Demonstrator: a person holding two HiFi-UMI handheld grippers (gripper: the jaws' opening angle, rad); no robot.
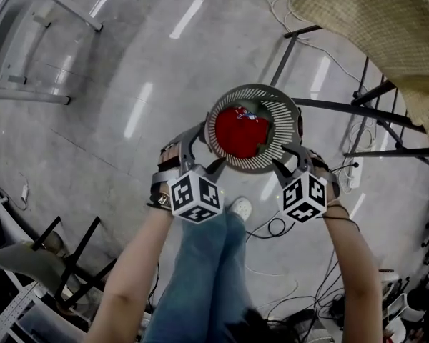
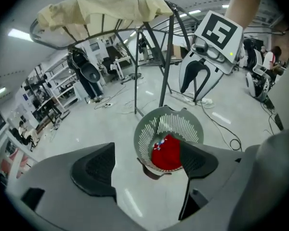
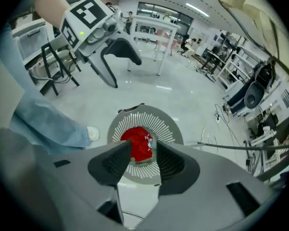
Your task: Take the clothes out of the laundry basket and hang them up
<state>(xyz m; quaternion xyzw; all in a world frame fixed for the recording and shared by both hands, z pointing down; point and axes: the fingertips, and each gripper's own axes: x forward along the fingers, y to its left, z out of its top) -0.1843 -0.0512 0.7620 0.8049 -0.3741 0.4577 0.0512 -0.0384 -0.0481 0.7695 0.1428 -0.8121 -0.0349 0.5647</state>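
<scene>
Red garment [image 1: 240, 131] in laundry basket [image 1: 286, 113] not yet grabbed — left gripper [image 2: 144, 165] wide, right gripper [image 3: 143, 160] part-open, both empty above — next: lower, pinch it.

1. Basket [image 1: 284, 116]: round, grey, slatted wall, upright on the floor.
2. Red garment [image 1: 239, 131]: crumpled, lying in the basket's bottom.
3. Beige cloth [image 1: 372, 20]: draped over dark rack [image 1: 357, 109] beside the basket.

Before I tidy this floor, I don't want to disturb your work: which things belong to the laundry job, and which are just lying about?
Job: laundry basket, red garment inside it, drying rack, beige cloth on it.
Lying about: power strip, grey metal frame.
</scene>
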